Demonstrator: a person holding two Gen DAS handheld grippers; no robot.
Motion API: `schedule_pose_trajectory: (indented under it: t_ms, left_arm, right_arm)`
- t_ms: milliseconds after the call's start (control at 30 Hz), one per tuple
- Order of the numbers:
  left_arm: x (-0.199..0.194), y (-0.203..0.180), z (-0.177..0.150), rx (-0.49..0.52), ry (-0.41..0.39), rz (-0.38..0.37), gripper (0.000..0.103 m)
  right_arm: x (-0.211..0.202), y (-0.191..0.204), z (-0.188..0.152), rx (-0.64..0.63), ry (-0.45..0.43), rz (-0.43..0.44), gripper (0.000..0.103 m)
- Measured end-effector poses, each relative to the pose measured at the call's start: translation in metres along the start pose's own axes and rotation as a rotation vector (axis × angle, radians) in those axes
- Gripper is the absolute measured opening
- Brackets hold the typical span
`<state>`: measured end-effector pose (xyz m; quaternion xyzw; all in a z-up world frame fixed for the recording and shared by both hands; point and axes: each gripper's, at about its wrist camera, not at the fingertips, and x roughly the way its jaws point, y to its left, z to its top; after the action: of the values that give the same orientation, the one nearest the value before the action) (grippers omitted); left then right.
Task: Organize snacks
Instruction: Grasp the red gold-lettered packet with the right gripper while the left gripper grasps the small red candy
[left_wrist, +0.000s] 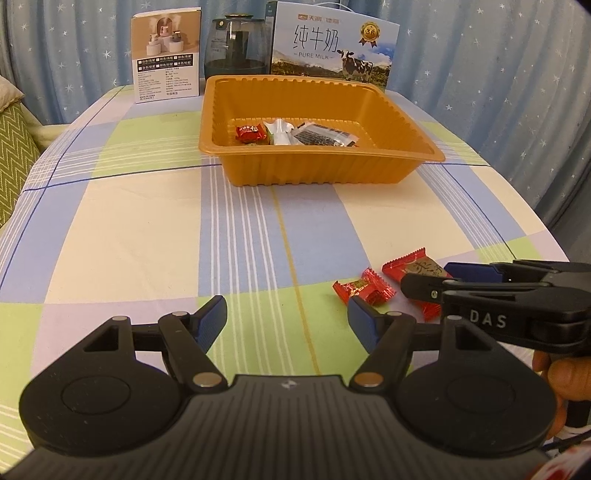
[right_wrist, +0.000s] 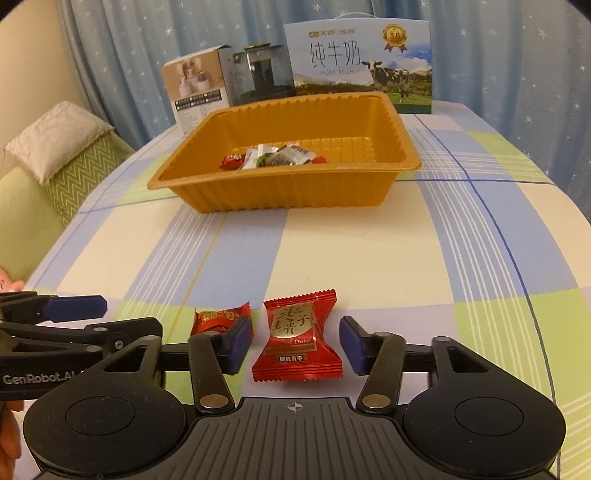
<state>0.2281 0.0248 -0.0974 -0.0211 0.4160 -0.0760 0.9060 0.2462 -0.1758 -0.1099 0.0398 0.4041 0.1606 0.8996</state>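
My right hand-held gripper (right_wrist: 296, 341) is low over the tabletop (right_wrist: 369, 240), jaws apart with the big red candy (right_wrist: 300, 338) lying flat between them. Small gaps show on both sides of the wrapper, pads not pressing, so it is not grasped. The candy has a gold label with characters and crimped ends.

Just outside the left pad (right_wrist: 240, 341) of this gripper sits a smaller red candy (right_wrist: 218, 319), partly hidden behind that finger, also flat on the cloth.

My left hand-held gripper (left_wrist: 288, 323) is just to the left of the right one, jaws spread wide, nothing between them, only checked cloth under it. Its right pad (left_wrist: 364, 323) is near the smaller candy, not touching as far as I can tell. In the left wrist view the right gripper comes in from the right edge over the big candy, part of my hand (left_wrist: 554, 384) behind it.

Farther ahead of both grippers, well apart from the loose candies: an orange ribbed tray (right_wrist: 258, 195) on the tabletop. Inside it, a red candy (left_wrist: 251, 133), a white-and-green wrapper (left_wrist: 280, 132) and a dark grey packet (left_wrist: 325, 135), bunched near the middle.

Behind the tray, along the far edge: a small product box (left_wrist: 168, 55), a dark glass jar (left_wrist: 238, 46), a milk carton box with a cow picture (left_wrist: 334, 46). Blue starred curtain (left_wrist: 480, 74) at the back. Green cushioned seat (right_wrist: 74, 170) off to the far left.
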Motion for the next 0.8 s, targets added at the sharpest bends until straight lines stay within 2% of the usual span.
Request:
schedule_pose_trajectory:
  t_ms: [167,500,633,800]
  left_arm:
    - [0.002,-0.001,0.001,0.003,0.006,0.0,0.069]
    - [0.009,-0.006,0.001,0.026,0.012,-0.009,0.069]
    - [0.012,-0.013,0.004,0.074,0.007,-0.035,0.069]
    - [0.022,-0.028,0.011,0.206,-0.011,-0.066,0.068]
  right_arm:
    - [0.01,0.001,0.0,-0.014,0.022,0.005,0.039]
    - [0.004,-0.003,-0.002,-0.002,0.014,-0.03,0.032]
    - [-0.005,-0.012,0.001,0.048,-0.004,-0.055,0.031]
    - [-0.014,-0.026,0.002,0.117,-0.013,-0.077,0.031]
